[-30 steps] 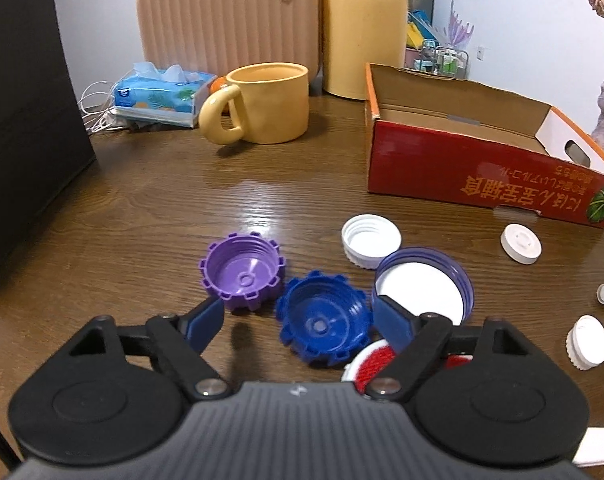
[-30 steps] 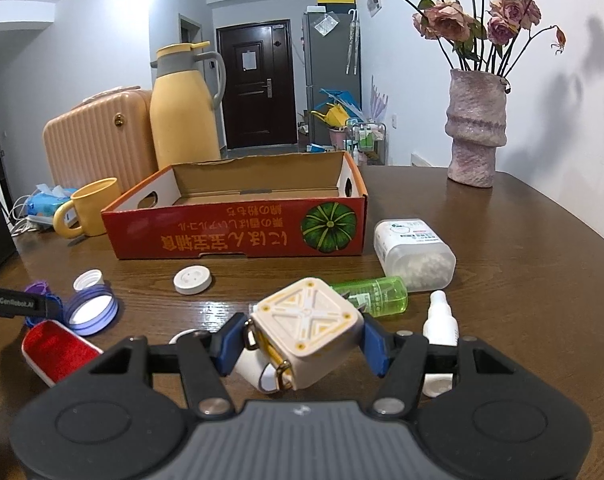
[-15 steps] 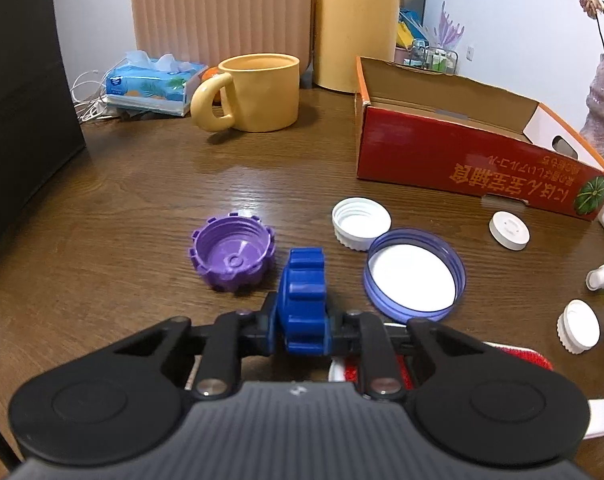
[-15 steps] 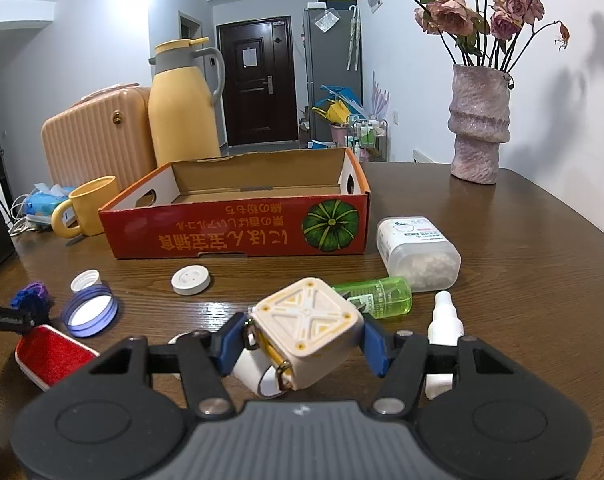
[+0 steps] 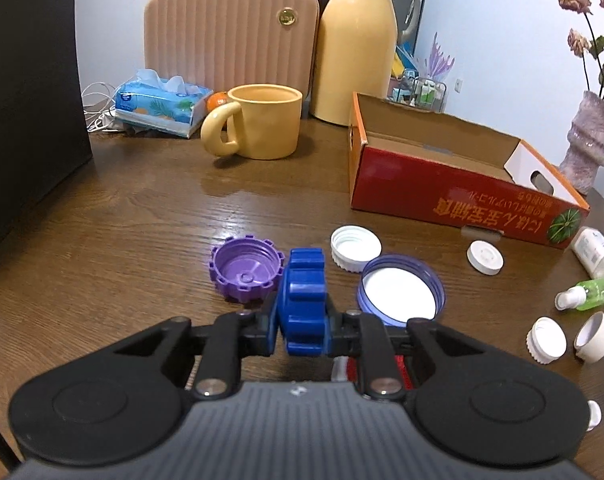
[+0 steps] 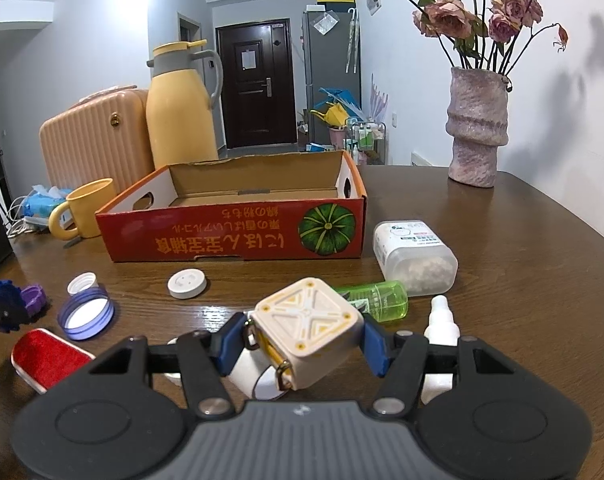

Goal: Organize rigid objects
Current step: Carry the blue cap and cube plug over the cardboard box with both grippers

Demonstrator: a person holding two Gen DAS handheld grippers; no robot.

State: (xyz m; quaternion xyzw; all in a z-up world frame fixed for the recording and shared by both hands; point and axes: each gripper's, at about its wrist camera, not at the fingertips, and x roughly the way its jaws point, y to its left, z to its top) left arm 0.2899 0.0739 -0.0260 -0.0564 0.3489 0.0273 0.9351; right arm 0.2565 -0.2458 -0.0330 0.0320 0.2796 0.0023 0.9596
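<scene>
My left gripper (image 5: 303, 322) is shut on a dark blue toothed cap (image 5: 303, 300), held on edge just above the table; it also shows at the far left of the right wrist view (image 6: 2, 306). A purple toothed cap (image 5: 245, 269), a white cap (image 5: 355, 248) and a lilac-rimmed lid (image 5: 399, 295) lie just beyond it. My right gripper (image 6: 303, 340) is shut on a cream cube-shaped object (image 6: 306, 330) above the table. The open red cardboard box (image 6: 230, 236) stands behind, empty inside as far as I see.
A yellow mug (image 5: 262, 126), tissue pack (image 5: 158, 102), yellow thermos (image 5: 355, 42) and pink case (image 5: 230, 36) stand at the back left. A vase (image 6: 477, 120), clear container (image 6: 415, 256), green bottle (image 6: 375, 300), white spray bottle (image 6: 441, 322), white disc (image 6: 186, 283) and red-topped lid (image 6: 48, 356) are on the table.
My left gripper closed on the dark blue cap, turned it on edge and lifted it off the table. My right gripper keeps holding the cube, nearly still.
</scene>
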